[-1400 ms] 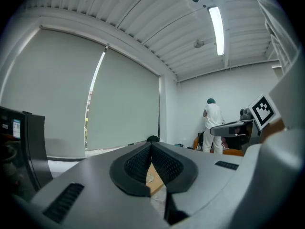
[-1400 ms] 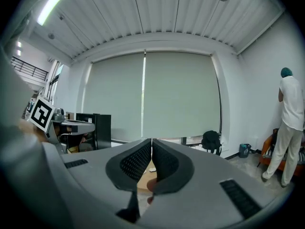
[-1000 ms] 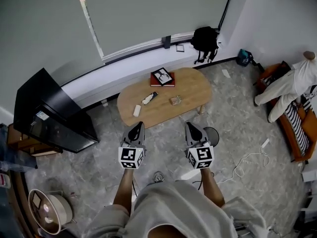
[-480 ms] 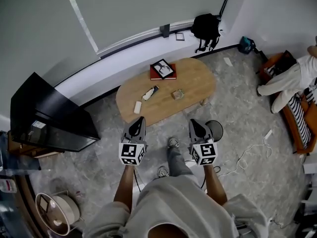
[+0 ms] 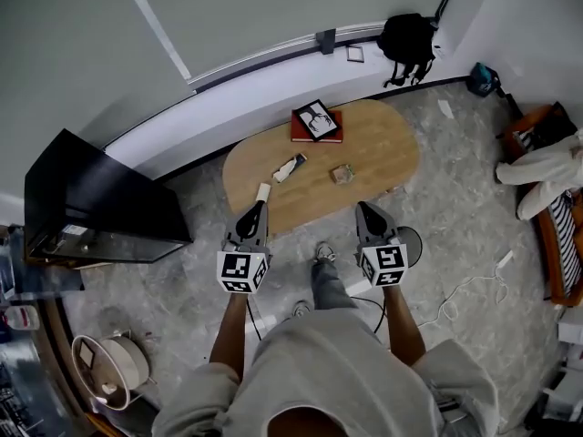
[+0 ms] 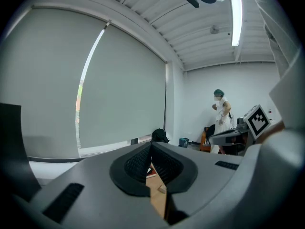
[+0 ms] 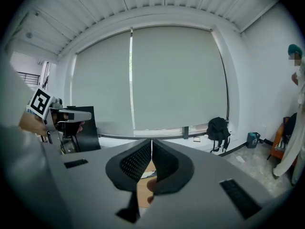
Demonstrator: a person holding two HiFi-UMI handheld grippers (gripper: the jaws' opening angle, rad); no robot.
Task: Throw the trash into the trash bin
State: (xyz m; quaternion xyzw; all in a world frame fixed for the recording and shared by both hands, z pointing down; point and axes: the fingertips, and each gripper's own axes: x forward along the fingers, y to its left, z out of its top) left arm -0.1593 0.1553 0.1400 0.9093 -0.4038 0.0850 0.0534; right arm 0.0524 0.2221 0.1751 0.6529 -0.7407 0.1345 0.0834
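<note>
Grey and black, the left hand-held gripper point(image 5: 255, 209) has its jaws pressed together on nothing. The right hand-held gripper point(image 5: 364, 208) is likewise closed and empty. Both point at the near edge of the oval wooden bench point(image 5: 387, 148). On it lie a white wrapper point(image 5: 263, 192) just ahead of the left tips, a dark-and-white strip point(image 5: 290, 167) farther in, and a crumpled scrap point(image 5: 342, 174) near the middle. A red book point(image 5: 314, 127) lies at the far edge. A dark round bin point(image 5: 410, 242) stands on the floor beside the right hand-held gripper.

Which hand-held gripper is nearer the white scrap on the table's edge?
Left. The left hand-held gripper is just short of the white scrap; the right hand-held gripper is farther off sideways.
</note>
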